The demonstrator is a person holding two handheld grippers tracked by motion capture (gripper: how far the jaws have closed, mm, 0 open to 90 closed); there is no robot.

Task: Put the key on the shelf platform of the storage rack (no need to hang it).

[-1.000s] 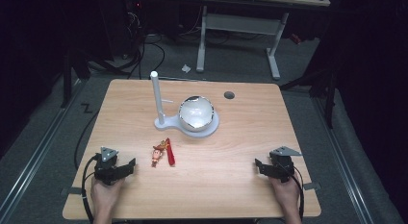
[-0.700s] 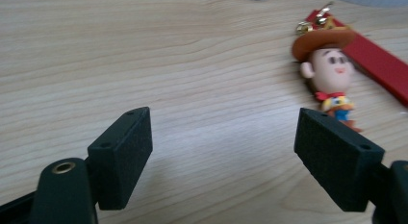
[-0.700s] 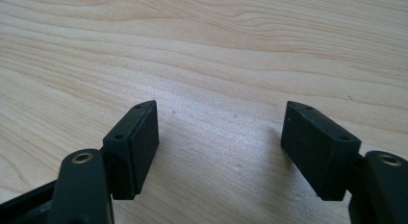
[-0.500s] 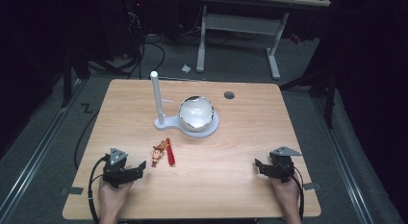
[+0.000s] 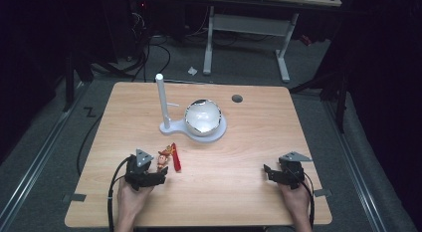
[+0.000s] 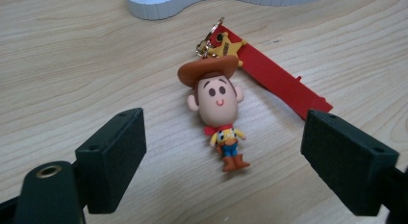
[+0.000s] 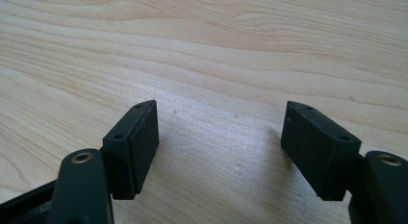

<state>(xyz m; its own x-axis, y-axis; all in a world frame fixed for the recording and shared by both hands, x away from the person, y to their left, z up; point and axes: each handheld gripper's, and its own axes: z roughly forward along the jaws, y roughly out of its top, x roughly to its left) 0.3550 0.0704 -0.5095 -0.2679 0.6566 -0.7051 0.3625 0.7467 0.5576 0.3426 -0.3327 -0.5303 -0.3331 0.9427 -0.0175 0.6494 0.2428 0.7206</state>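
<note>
The cowboy keychain (image 5: 164, 157) lies flat on the desk (image 5: 249, 142) in the high view, just in front of your left claw (image 5: 160, 176). A red strap (image 5: 175, 158) lies touching it on its right side. Farther back stands a white stand (image 5: 171, 125) with a tall post and a shiny ball (image 5: 203, 116) on it. Your right claw (image 5: 268, 172) sits far off on the other side of the desk, near nothing. One thing could go wrong here, I think: if you push forward too low, the claw may shove the little toy along the desk and not catch it.

In the left gripper view, the cowboy keychain (image 6: 217, 104) lies between the two black jaws, a bit ahead of them, and neither one touches it. The left claw (image 6: 240, 161) is spread wide and holds nothing. The toy's head is round and smooth, so it could pop out if you pinch it there. The red strap (image 6: 279, 82) reaches toward one jaw, and you might grab the strap alone or pin it to the desk by mistake. The gold star (image 6: 226, 46) and ring sit by the hat, near the white stand (image 6: 159, 3).

In the right gripper view, the right claw (image 7: 221, 147) is spread open too. It holds nothing, with bare desk (image 7: 216, 51) under it.
</note>
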